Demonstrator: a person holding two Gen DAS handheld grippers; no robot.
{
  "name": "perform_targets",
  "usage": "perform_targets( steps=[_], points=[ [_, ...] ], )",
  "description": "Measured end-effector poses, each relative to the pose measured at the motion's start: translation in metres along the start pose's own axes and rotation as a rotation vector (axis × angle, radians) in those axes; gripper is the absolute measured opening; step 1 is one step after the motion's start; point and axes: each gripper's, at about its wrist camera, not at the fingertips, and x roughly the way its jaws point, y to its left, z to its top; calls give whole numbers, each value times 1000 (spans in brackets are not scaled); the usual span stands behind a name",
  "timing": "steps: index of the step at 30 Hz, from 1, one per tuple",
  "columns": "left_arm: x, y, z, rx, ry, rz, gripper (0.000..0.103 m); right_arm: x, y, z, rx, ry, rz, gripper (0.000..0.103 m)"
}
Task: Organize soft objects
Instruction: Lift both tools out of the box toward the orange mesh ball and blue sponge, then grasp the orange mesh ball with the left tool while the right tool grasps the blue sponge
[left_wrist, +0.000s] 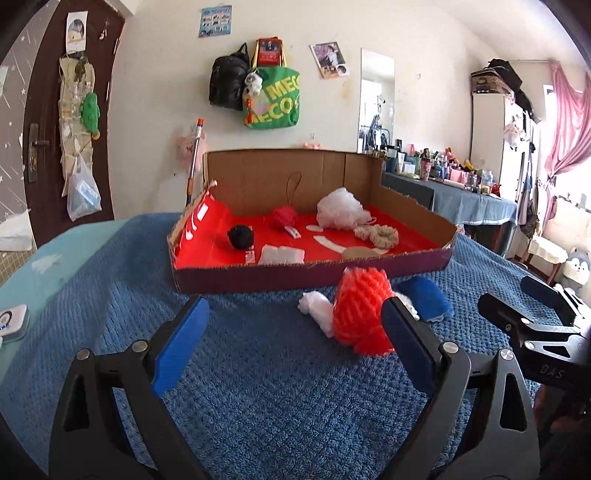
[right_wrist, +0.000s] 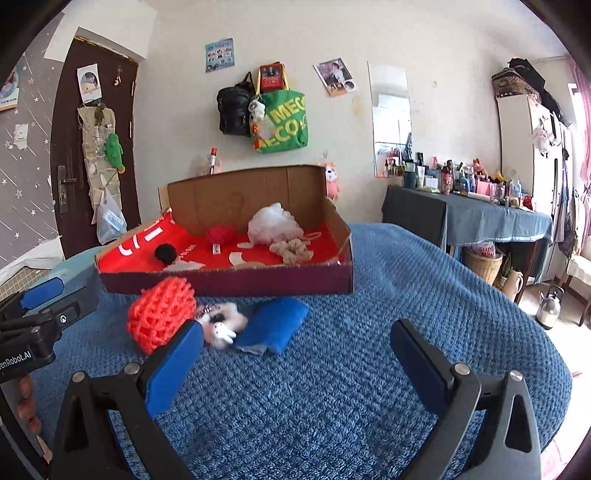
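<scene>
Orange-red knitted mesh pouf (left_wrist: 360, 314) on blue textured blanket (left_wrist: 258, 369), just ahead of left gripper (left_wrist: 295, 325), seemingly against its right pad, jaws spread wide, right gripper (right_wrist: 297, 350) likewise spread, empty, both angled slightly downward, cardboard tray (left_wrist: 310, 273) beyond

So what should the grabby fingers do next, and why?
Probably ease the left gripper forward and to its right, onto the orange net ball. Its fingers are open with nothing between them, and the ball lies on the blue blanket outside the cardboard box, where other soft things already sit.
</scene>
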Motion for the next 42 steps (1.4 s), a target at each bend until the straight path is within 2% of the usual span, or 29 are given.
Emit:
perform_targets(
  steps=[8,24,42],
  points=[
    [10,-2,-10,2,43,7,95,9,-2,-10,2,34,-15,103],
    [16,-2,-11,6,82,10,95,13,-5,-11,9,55,-16,103],
    [23,6,4,-7,100,-7,95,23,-2,11,-11,76,-22,103]
  ],
)
